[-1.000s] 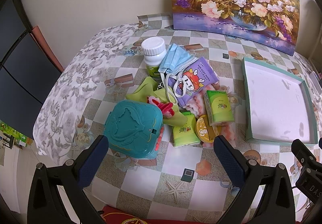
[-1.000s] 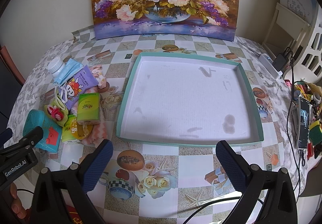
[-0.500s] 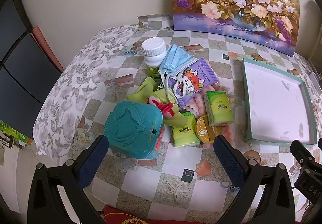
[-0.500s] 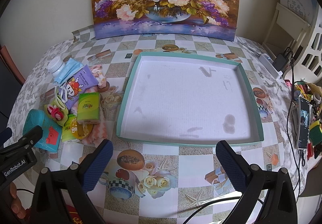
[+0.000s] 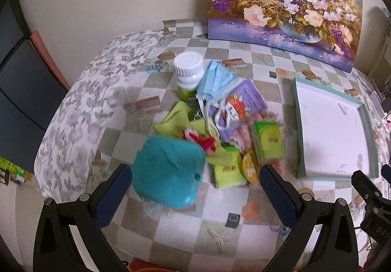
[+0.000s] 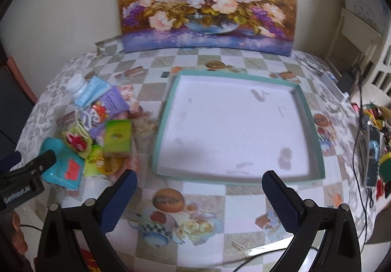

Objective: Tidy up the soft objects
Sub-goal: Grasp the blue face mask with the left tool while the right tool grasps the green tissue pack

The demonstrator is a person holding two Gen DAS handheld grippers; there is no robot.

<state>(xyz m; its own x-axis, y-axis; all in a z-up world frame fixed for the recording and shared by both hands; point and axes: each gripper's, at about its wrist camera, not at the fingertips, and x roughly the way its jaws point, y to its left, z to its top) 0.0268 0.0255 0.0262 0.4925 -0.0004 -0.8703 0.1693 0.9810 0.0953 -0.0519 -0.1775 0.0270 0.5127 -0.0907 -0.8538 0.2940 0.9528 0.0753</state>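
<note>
A pile lies on the checked tablecloth: a teal plastic box, a blue face mask, a purple wipes pack, green tissue packs, a yellow-green cloth, a red-pink soft toy and a white-capped bottle. My left gripper is open and empty, just in front of the teal box. My right gripper is open and empty before the shallow teal-rimmed tray. The pile shows at the left of the right wrist view, with the teal box nearest.
A flower painting leans on the wall behind the table. The tray also shows at the right of the left wrist view. White furniture, cables and small clutter sit at the right. The table edge drops off at the left.
Both grippers have moved forward toward the table; the pile and tray look larger and slightly blurred. Nothing was taken hold of.
</note>
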